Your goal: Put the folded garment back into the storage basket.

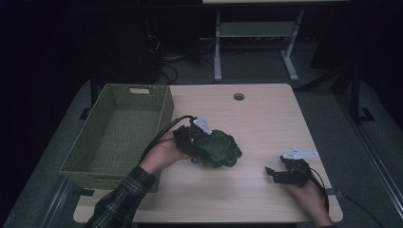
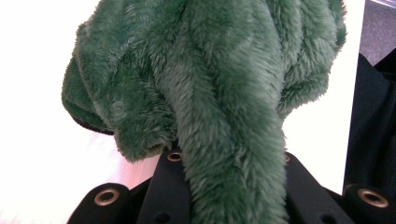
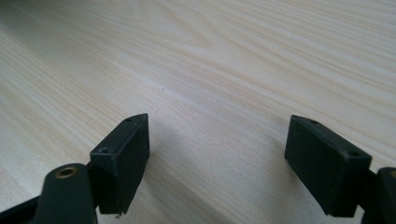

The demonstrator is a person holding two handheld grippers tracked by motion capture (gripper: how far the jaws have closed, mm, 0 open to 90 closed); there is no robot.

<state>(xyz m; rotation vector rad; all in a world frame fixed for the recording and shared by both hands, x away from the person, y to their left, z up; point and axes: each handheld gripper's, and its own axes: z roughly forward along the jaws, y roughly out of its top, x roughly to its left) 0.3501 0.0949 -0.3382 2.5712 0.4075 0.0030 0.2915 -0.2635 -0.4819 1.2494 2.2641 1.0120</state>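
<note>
while the left gripper (image 1: 202, 142) pinched the green plush toy (image 1: 219, 148) hanging ahead of its jaws, the woven basket (image 1: 157, 124) lay just beside it, opposite the spread, idle right gripper (image 1: 275, 174).

High view looks down on the whole desk (image 1: 266, 118); each tool view sits close, both sharing its wood.

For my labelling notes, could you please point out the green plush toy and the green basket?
green plush toy (image 1: 219, 148): high view, middle of its furry body.
green basket (image 1: 78, 151): high view, left woven wall.
</note>
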